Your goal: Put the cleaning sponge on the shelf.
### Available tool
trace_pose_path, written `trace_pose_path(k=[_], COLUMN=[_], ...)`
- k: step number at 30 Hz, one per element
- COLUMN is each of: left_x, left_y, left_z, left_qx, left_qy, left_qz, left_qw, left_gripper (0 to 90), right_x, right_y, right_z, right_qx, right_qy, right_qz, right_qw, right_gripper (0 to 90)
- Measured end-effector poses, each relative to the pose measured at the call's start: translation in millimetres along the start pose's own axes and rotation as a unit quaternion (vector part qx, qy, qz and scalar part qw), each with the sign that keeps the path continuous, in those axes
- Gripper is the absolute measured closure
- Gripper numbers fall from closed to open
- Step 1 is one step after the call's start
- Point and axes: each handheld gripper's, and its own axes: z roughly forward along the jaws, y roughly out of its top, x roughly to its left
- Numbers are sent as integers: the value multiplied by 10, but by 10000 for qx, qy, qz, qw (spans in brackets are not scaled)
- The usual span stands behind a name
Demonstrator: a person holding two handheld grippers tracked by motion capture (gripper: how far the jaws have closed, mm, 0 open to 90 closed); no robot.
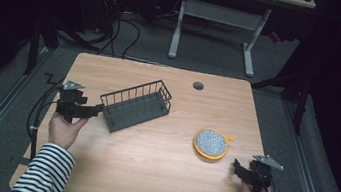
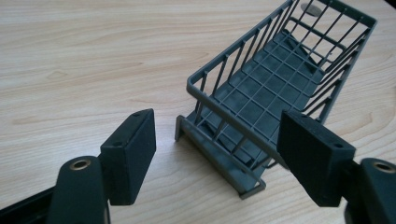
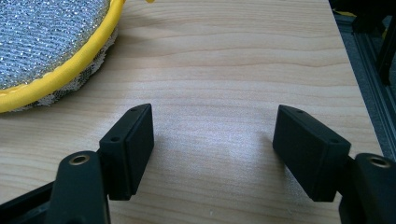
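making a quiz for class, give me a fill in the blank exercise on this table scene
1. The dark grey wire basket lies nearest the ____ tool.
2. The round silver scouring pad has a ____ rim.
3. Both tools, including the right tool, have jaws standing ____.
4. Everything rests on a light ____ table.

Missing words: left; yellow; open; wooden

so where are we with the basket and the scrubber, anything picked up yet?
Nothing looks done yet. The wire basket stands empty on the table, and the yellow-rimmed scouring pad lies flat, apart from it. In hand: the left gripper, jaws open, is lined up on the basket's near end without gripping it. The right gripper, also open, sits beside the pad over bare wood. Left: every grasp and any placing.
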Motion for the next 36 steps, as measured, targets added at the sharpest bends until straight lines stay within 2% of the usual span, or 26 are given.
trace_pose_path(k=[2, 8, 23, 24, 25, 26, 28, 31, 33, 36], left_x=[17, 81, 106, 104, 72, 72, -8, -30, -55, -80], left_y=[19, 28, 36, 36, 55, 55, 97, 94, 65, 48], left_z=[57, 200, 315, 319, 339, 339, 377, 405, 466, 508], left_qx=[-50, -41, -36, -33, 79, 79, 213, 228, 375, 460], left_qy=[-89, 22, -56, -54, 36, 36, 81, 75, 104, 57], left_qz=[-142, -296, -397, -385, -229, -229, 17, 24, 107, 194], left_qw=[9998, 9996, 9992, 9992, 9997, 9997, 9997, 9997, 9992, 9987], left_gripper=[300, 311, 329, 329, 332, 334, 335, 365, 395, 443], right_x=[0, 2, 1, 1, 1, 1, 1, 2, 1, 1], right_y=[0, -3, -3, -3, -4, -4, -4, -5, -5, -6], right_z=[0, -2, -2, -2, -2, -2, -2, -2, -4, -2], right_qx=[-1, -3, -4, -4, -6, -6, -5, -18, -7, -25], right_qy=[1, 22, 28, 28, 29, 29, 30, 36, 37, 53], right_qz=[-2, -22, -25, -25, -27, -27, -25, -22, -27, -42], right_qw=[10000, 10000, 10000, 10000, 10000, 10000, 10000, 10000, 10000, 10000], right_gripper=[293, 293, 293, 293, 293, 293, 293, 293, 293, 293])
